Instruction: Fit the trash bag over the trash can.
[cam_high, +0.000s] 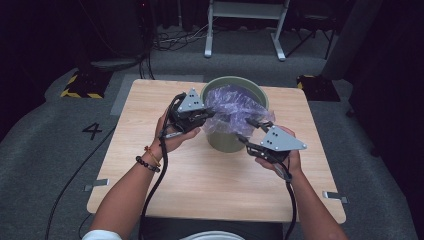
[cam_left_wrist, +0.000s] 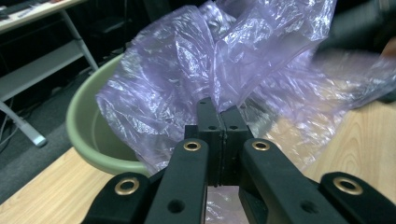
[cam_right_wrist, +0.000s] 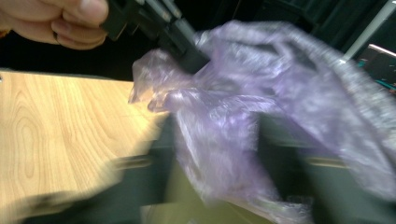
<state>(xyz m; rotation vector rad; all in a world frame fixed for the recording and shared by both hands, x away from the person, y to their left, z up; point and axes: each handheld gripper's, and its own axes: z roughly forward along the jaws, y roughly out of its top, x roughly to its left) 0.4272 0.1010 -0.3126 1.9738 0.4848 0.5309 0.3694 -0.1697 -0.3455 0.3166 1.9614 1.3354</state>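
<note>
The left tongs (cam_left_wrist: 219, 119) are pressed together, pinching a fold of the bag (cam_left_wrist: 243, 70), a thin purple plastic film. The right tongs (cam_high: 248, 128) reach into the same bag from the other side; their own view is too blurred to tell whether they are spread or closed, though film drapes across and between the two dark jaws. The bag sits bunched up in and above the mouth of the bin (cam_high: 225, 140), with one flap spilling over the near rim toward the right tongs. Judging by this, lining the bin looks to be only partly done: the bag is at the bin and gripped, but it is crumpled rather than opened, and its edge is not yet folded down around the rim. Spreading it and seating it all round seems to be what is left. The film is glossy, see-through and heavily creased, catching the light in small white glints. The bin is a round, pale green bucket with a smooth, thick rolled rim, matt in finish, standing upright near the far edge of the surface (cam_high: 210, 185), which is a square top of light wood grain. Beyond it lies grey carpet, with black cables trailing across it.
</note>
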